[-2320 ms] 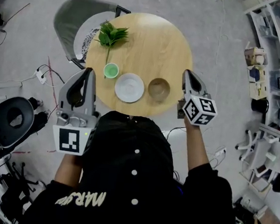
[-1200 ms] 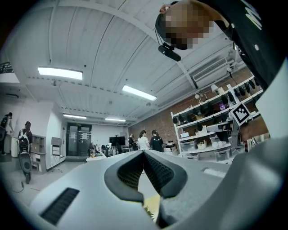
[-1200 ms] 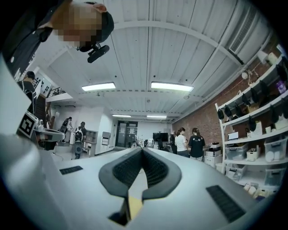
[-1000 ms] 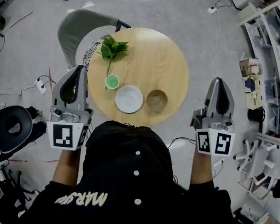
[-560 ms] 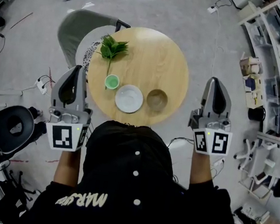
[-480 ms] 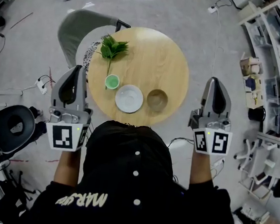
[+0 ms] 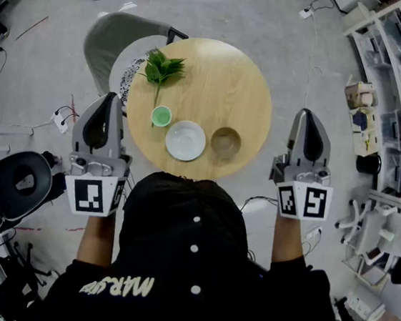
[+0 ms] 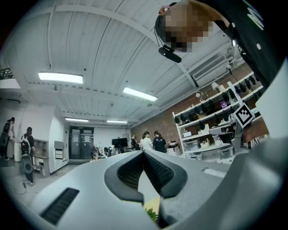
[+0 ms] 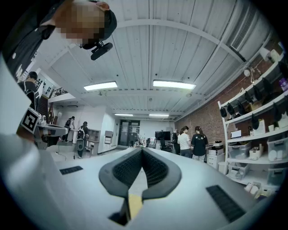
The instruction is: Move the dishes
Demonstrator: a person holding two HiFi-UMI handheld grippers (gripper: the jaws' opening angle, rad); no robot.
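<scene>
Plate, bowl, cup on table btwn left hand-held gripper & right hand-held gripper; both closed, empty.

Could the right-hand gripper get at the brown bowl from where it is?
Probably yes. The right gripper sits off the right edge of the table, jaws shut and empty; the brown bowl is the dish nearest it, with only bare tabletop between. The jaws must open first.

Head view overlooks table; gripper views face level.
</scene>
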